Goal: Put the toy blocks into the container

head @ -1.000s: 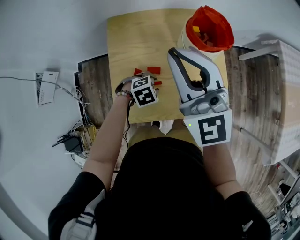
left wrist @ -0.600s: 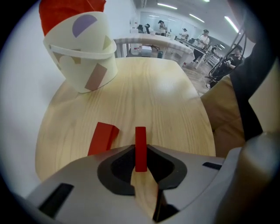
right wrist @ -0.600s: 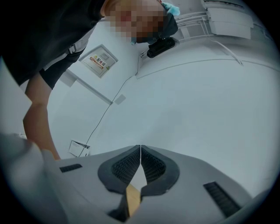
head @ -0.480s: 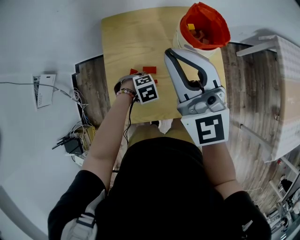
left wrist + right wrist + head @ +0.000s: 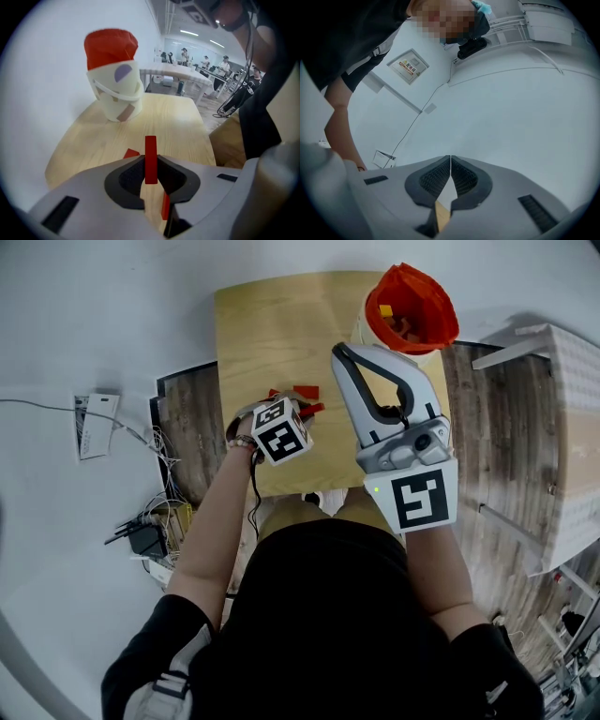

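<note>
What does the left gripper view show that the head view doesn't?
Left gripper view only: the left gripper's jaws, which have just been closing, clamped on an upright red block. Head view only: the blocks already inside the container, and the right gripper. Both: the wooden table, the red-lined container, loose red blocks.

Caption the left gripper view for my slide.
Left gripper, jaws just closed on a red block; bucket beyond on table.

I note a light wooden table (image 5: pixel 272 334) on dark planks (image 5: pixel 185 413), pale grey floor (image 5: pixel 75 315) around, cables (image 5: pixel 150 521) left, white bench (image 5: pixel 577 427) right.
</note>
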A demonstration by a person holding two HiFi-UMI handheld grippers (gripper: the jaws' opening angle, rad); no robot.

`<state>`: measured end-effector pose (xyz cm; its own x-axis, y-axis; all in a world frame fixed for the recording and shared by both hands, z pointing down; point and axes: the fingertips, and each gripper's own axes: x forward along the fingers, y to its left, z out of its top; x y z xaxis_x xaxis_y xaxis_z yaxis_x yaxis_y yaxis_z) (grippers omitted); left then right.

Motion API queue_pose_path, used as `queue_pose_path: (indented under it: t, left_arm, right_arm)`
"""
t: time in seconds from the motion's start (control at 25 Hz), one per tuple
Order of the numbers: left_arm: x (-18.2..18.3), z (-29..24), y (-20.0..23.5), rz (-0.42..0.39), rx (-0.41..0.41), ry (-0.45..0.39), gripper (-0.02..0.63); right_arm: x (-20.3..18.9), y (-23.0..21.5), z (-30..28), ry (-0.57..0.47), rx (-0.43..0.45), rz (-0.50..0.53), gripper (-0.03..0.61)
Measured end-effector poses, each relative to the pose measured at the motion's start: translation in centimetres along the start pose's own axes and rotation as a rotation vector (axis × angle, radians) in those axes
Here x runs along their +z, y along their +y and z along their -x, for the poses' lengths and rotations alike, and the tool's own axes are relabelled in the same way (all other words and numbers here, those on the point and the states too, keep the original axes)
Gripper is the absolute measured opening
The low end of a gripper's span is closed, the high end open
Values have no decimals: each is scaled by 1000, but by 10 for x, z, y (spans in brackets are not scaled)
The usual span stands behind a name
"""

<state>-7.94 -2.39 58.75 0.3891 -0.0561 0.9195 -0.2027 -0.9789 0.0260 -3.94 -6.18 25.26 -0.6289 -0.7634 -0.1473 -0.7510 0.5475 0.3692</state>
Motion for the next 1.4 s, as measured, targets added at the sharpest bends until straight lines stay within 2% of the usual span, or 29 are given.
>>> queue_pose_path:
  t: [0.2,0.36,0.72,1.0,1.24,1.4]
  left_arm:
    - [38,66,20,29,194,-244,78]
    - [53,119,29,56,323,-373,78]
    - [74,239,46,104,554,-673,78]
    - [71,310,47,68,756,-880,78]
    - [59,344,46,99,864,-952,78]
    - [44,372,45,162,972,-1052,78]
  right_arm:
    - [14,3,-6,-20,14,22,29]
    - [32,7,-12,-55,26,20,29]
    - [65,18,-25,-128,58,-19,29]
    - [81,30,-33,-171,85,-54,29]
    - [90,43,-38,-177,101,-39,28]
    - [94,49,-44,-181,100,-36,29]
